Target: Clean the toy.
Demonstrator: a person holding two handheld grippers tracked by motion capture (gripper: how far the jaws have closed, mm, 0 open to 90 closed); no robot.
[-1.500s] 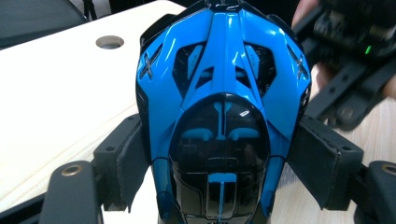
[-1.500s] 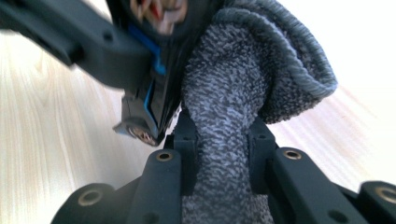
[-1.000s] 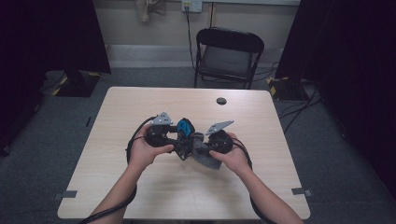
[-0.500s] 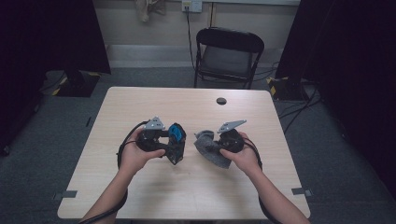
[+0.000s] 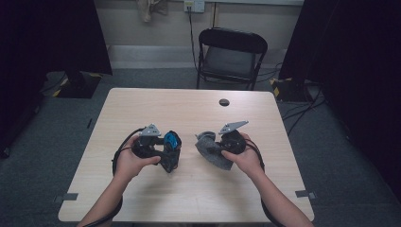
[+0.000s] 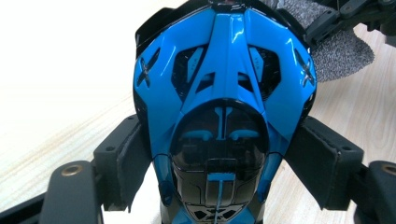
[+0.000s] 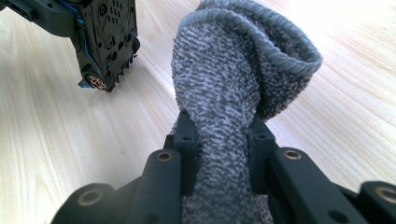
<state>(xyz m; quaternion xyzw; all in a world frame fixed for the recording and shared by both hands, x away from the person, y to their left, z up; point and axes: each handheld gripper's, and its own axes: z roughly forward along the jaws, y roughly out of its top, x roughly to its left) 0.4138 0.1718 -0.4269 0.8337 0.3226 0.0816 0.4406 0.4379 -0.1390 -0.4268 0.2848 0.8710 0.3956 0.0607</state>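
High view: the left gripper (image 5: 163,150) holds a blue-and-black toy (image 5: 171,142) just above the worktop (image 5: 189,203), left of centre. The right gripper (image 5: 218,147) holds a grey sock (image 5: 213,151) whose lower end rests on the worktop. The two are apart, with bare wood between them. A small dark disc (image 5: 224,102) lies near the far edge, and a chair (image 5: 231,54) stands beyond.

Left gripper view: the jaws stand wide, pressed on both flanks of the toy (image 6: 224,107), a glossy shell with slots. The sock (image 6: 341,51) lies behind it. That smooth, tapering shell could slip out of the pads if the hand tilts, I judge.

Right gripper view: the jaws are pinched narrow on the sock (image 7: 233,93), its cuff gaping open above them. The toy's (image 7: 105,42) ribbed underside, unseen elsewhere, shows here. Those ribs could snag the knit if the toy is pushed into the cuff.
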